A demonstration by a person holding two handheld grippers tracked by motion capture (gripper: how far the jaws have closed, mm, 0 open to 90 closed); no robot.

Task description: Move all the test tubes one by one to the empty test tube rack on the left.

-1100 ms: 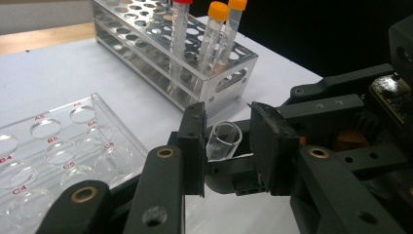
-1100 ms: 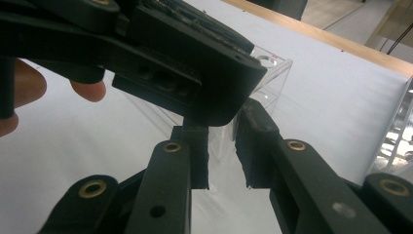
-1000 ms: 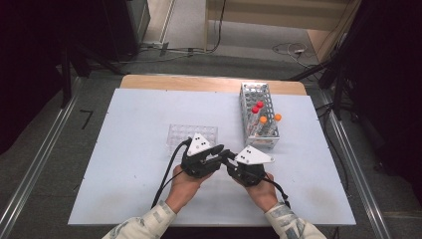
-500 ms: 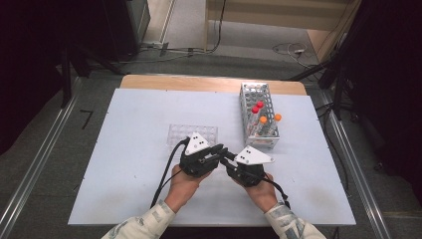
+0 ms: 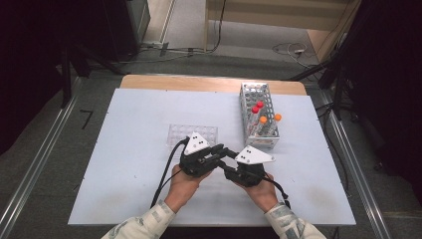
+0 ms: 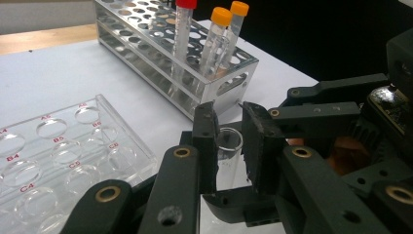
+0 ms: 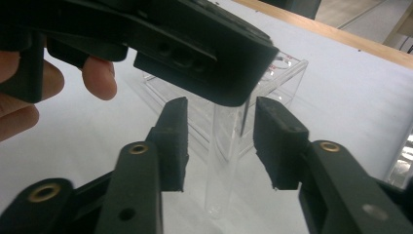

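- Both hands meet mid-table, near the front edge; bare table lies left and right.
- Left gripper [image 6: 229, 141] clamps an upright clear tube [image 6: 228, 146] near its rim.
- Right gripper [image 7: 219, 141] has just opened; its pads stand clear of the tube.
- Well plate [image 5: 191, 134] and rack [image 5: 259, 117] sit just behind.

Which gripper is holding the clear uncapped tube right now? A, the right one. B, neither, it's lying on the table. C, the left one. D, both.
C: the left gripper has its fingers pressed on the clear tube, while the right gripper fingers stand apart from the tube, gaps on both sides.
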